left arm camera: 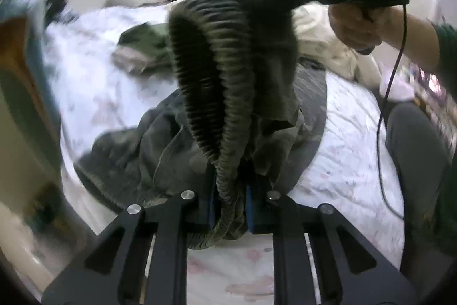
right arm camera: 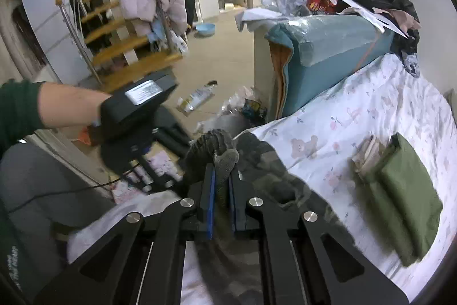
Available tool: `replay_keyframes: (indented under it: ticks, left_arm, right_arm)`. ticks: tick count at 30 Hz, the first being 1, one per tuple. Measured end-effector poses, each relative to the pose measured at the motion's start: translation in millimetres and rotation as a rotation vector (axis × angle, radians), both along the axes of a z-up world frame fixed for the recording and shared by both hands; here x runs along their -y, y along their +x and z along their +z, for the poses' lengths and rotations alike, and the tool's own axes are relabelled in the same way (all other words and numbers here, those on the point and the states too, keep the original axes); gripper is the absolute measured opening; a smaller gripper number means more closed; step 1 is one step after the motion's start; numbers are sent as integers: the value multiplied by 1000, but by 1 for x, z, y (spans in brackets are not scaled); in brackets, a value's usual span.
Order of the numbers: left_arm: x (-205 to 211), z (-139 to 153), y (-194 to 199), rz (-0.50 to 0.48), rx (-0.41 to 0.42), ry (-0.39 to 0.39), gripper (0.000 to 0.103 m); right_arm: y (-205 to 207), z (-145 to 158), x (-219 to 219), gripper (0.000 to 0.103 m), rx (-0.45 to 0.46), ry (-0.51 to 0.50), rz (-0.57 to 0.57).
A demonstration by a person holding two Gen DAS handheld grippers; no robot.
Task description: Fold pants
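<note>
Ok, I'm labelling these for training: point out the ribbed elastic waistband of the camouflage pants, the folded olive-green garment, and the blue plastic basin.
Ribbed elastic waistband point(left arm camera: 225, 76), left wrist view, hanging loop.
Folded olive-green garment point(right arm camera: 405, 190), right wrist view, top face.
Blue plastic basin point(right arm camera: 205, 29), right wrist view, rim.

Pants: waistband raised, legs heaped on bed

We found the dark olive camouflage pants point(left arm camera: 228, 93) unfolded, their ribbed elastic waistband stretched in a raised loop, both ends pinched; the crumpled legs lay heaped on the floral sheet below.

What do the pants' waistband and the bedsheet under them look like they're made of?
The waistband looks like gathered elastic in matte olive-grey woven cloth: tight ribs run across it. The bedsheet seems thin printed cotton or similar, matte white with small pink flowers and bears, lightly creased.
</note>
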State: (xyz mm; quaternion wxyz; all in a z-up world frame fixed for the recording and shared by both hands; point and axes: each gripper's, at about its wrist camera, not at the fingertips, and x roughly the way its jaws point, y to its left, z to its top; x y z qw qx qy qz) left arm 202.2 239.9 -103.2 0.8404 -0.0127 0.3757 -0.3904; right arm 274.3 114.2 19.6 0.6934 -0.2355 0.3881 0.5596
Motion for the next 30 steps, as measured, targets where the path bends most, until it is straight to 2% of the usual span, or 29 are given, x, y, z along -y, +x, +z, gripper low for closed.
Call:
replay_keyframes:
  ticks: [3,9,11,12,14,16,18,20,21,22,23,24,25,26,27,28,29,30]
  left_arm:
    - [-20,-15,2,82,-68,-96,12]
    - [-47,-50,16,238,-231,-216,12]
    - [-49,-55,19,261,-256,-221,12]
    - [-47,-58,18,268,-276,-217,12]
    - [-43,-61,14,269,-281,-183,12]
    - [-44,-61,13,282,-299,-185,13]
    - [-45,-61,14,295,-315,-196,13]
    - [-45,-62,15,306,-317,-184,13]
    - [-45,-62,14,308,-312,-175,13]
    - [-45,-63,13,314,-310,-174,13]
    - [-45,-63,13,318,-310,-176,13]
    - [-45,-63,12,321,-309,-183,13]
    - [-42,-64,11,322,-307,-187,13]
    - [-41,-65,9,323,-303,-185,13]
    - [-39,-66,8,323,-298,-183,13]
    - [-39,-66,8,323,-292,-189,13]
    - [-40,-65,6,324,-286,-189,12]
    - [-38,-62,4,325,-275,-188,12]
  right_arm:
    - [24,-22,-31,8,3,-54,23]
    - [70,-89,-86,8,-15,-170,31]
    - [79,-108,-97,5,-9,-165,18]
    - [84,-112,-101,0,-24,-147,2]
    - [92,-120,-111,0,-50,-120,-18]
    - [89,-129,-119,0,-23,-167,-10]
    - [87,-123,-112,0,-20,-156,-28]
    - [88,-112,-94,6,-78,-135,-54]
    - [89,-110,-86,14,-116,-135,-56]
    - [88,-107,-77,43,-147,-136,-48]
    - [85,-104,-68,63,-138,-138,-43]
    - [81,-103,-57,90,-106,-135,-39]
    - [80,-104,-53,90,-94,-135,-35]
    - [80,-110,-49,88,-93,-154,-43]
    - [81,-121,-46,68,-114,-181,-51]
    - [83,-132,-46,27,-160,-204,-45]
    - [82,-137,-47,13,-189,-216,-42]
    - [76,-137,-49,7,-173,-208,-18]
